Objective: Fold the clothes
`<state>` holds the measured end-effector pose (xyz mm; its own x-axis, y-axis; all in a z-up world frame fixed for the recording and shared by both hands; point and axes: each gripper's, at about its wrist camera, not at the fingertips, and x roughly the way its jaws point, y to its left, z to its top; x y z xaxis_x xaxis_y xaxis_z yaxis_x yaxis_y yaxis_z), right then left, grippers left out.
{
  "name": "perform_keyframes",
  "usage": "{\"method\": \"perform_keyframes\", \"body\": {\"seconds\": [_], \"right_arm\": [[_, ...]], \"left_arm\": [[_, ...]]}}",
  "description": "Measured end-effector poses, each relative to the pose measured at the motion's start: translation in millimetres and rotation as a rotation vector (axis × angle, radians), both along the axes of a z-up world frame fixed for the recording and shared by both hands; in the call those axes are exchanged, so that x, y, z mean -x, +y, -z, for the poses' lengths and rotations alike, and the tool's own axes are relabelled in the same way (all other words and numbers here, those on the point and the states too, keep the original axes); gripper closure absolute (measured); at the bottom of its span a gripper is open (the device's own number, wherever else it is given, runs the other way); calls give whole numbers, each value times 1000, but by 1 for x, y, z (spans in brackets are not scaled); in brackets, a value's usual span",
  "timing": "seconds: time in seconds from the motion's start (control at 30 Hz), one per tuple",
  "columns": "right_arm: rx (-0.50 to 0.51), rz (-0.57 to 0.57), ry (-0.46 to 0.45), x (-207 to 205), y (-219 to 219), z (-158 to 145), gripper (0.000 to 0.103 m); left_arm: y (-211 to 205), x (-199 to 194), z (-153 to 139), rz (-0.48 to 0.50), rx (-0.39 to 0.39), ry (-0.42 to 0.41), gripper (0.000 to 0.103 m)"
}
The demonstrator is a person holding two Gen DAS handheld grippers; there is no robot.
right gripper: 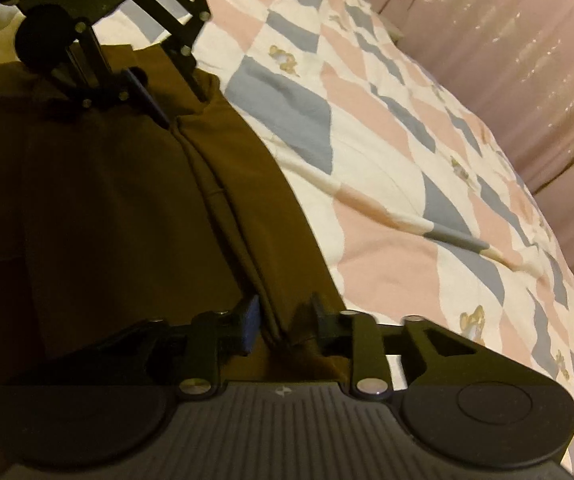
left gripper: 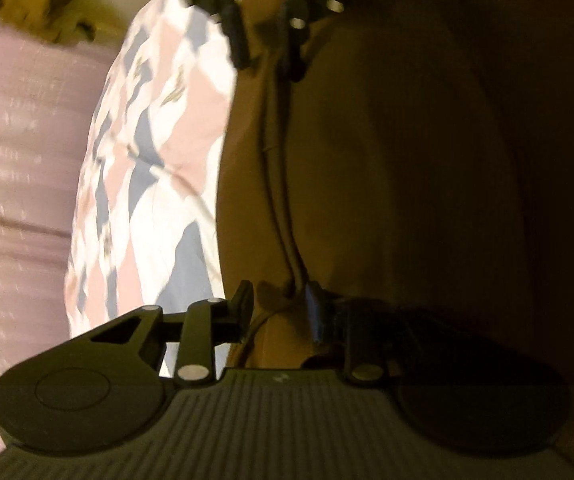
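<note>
A brown garment point(left gripper: 387, 160) lies on a checkered bedspread point(left gripper: 147, 160). My left gripper point(left gripper: 279, 304) is shut on its doubled hem at one end. My right gripper point(right gripper: 285, 320) is shut on the same folded edge of the brown garment point(right gripper: 127, 200) at the other end. Each gripper shows in the other's view: the right gripper point(left gripper: 267, 48) at the top of the left wrist view, the left gripper point(right gripper: 175, 108) at the upper left of the right wrist view. The edge runs stretched between them.
The pink, blue and white checkered bedspread point(right gripper: 387, 160) covers the bed beside the garment. A pink curtain point(right gripper: 527, 60) hangs past the bed's edge. Another brown cloth point(left gripper: 35, 4) lies at the far end in the left wrist view.
</note>
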<state>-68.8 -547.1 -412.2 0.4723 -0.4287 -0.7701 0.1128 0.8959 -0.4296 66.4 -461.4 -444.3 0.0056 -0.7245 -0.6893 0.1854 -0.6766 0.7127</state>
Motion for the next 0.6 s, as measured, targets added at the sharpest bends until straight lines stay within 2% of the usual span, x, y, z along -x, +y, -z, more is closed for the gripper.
{"method": "perform_keyframes", "body": {"seconds": [0.07,0.13,0.2,0.27,0.3,0.4,0.47,0.53,0.6], "right_arm": [[15,-6,10,0,4,2,63],[29,-23,25,0,7,5,63],[54,-44,40,-1,9,8,67],[75,-63,51,-2,9,9,86],[80,-64,45,-2,9,7,102],[110,-55,4,3,10,-3,102],[125,-49,-13,8,11,-9,102],[115,-49,10,11,14,-8,102],[77,-54,46,11,16,2,102]], "left_arm": [[0,-1,5,23,9,-19,83],[-4,-4,5,15,9,-9,94],[-9,-7,1,-4,9,13,96],[-9,-8,-11,-35,21,55,97],[-9,-9,-18,-50,28,77,97],[2,-2,-30,-50,22,111,97],[10,6,-20,-38,-17,102,97],[15,10,-4,-30,-5,60,98],[13,11,-3,-57,-5,73,97]]}}
